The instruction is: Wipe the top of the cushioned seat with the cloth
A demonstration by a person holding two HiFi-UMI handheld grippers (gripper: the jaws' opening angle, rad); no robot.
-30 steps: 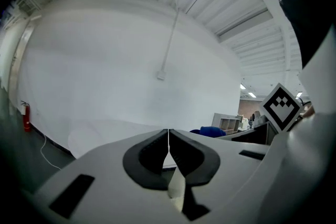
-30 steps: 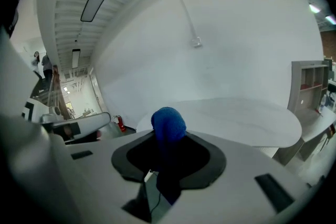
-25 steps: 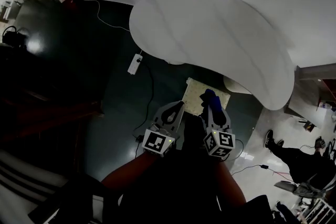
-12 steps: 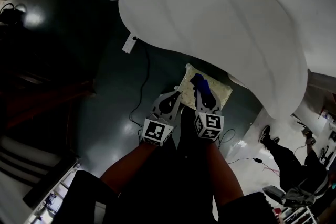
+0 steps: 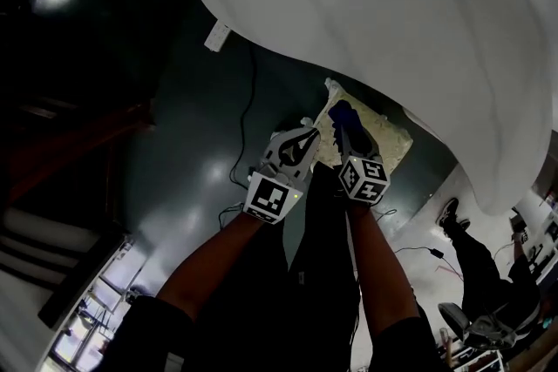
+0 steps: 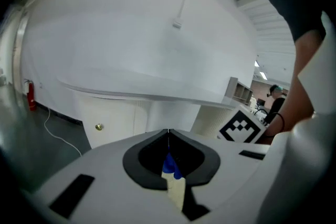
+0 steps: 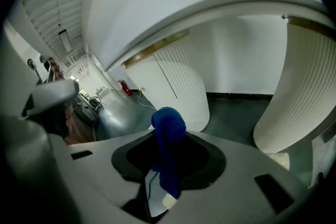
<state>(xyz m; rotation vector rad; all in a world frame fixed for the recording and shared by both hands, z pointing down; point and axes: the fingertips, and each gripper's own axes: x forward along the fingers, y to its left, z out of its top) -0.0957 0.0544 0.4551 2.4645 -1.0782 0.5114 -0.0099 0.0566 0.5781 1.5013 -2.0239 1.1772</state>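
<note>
Lengthwise along right tongs (image 7: 168,132), blue cloth (image 7: 169,162)

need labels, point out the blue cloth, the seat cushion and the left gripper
blue cloth (image 7: 168,152), right gripper view, the fold between the jaws
seat cushion (image 5: 388,142), head view, its bare top
left gripper (image 6: 168,132), left gripper view, where its jaws meet

Lobby with curved white counter (image 5: 366,22)

"What do the tools look like?"
"The left gripper (image 5: 307,131) and right gripper (image 5: 347,133), mid-frame, have pale grey shells with black-lined jaws. Each carries a black-and-white marker cube (image 5: 268,198)."
"And the clothes?"
"Dark clothing (image 5: 323,300), lower frame."
</note>
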